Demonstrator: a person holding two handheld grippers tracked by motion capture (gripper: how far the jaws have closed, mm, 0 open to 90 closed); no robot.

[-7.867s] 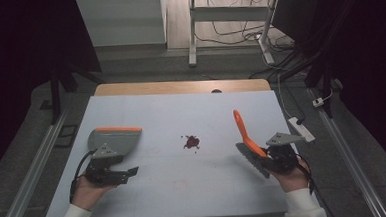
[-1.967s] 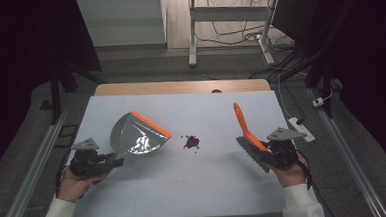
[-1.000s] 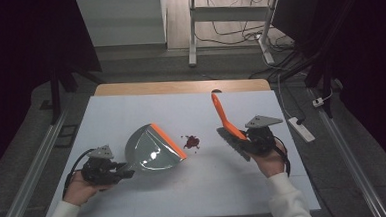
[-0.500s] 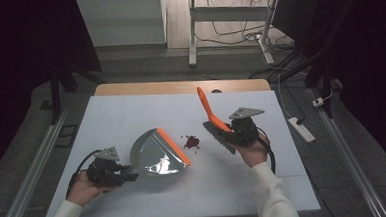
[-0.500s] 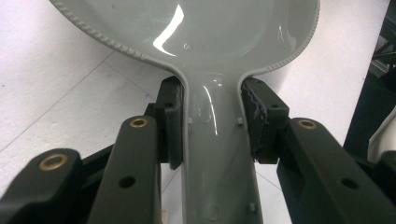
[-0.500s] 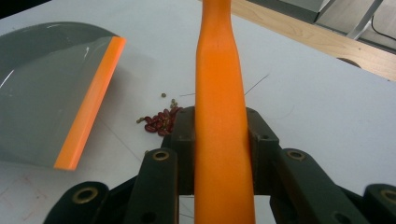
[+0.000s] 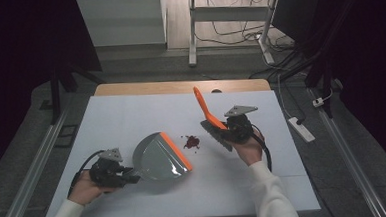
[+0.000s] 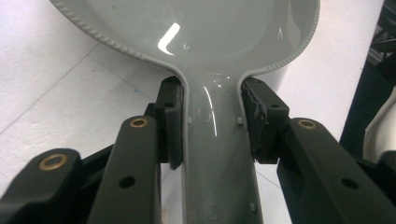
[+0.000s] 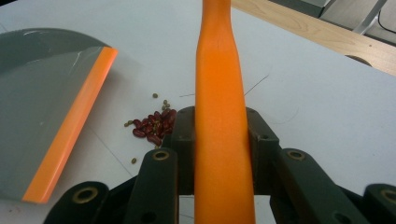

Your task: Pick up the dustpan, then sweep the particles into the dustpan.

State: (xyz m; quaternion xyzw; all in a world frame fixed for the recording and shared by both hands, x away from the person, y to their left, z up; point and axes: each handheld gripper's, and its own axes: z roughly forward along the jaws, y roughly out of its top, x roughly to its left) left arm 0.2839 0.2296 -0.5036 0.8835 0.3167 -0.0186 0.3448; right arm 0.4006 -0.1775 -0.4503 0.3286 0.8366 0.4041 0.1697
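Note:
A grey dustpan (image 7: 158, 157) with an orange lip (image 7: 176, 151) lies on the white table, its lip facing a small pile of dark red beans (image 7: 191, 141). My left gripper (image 7: 129, 173) is shut on the dustpan's grey handle (image 8: 215, 154), the pads pressing both sides. My right gripper (image 7: 231, 132) is shut on an orange-handled brush (image 7: 207, 112), whose dark bristles (image 7: 216, 137) hang just right of the beans. In the right gripper view the orange handle (image 9: 219, 116) runs up between the jaws, with the beans (image 9: 152, 126) and dustpan lip (image 9: 70, 126) to its left.
The white table top (image 7: 131, 116) has a wooden strip along its far edge (image 7: 180, 86). A power strip (image 7: 302, 129) lies on the floor to the right. A table leg frame and cables (image 7: 227, 31) stand beyond the far edge.
The right gripper has carried the brush leftward and down to just beside the beans. The dustpan has slid a little rightward, closer to the pile.

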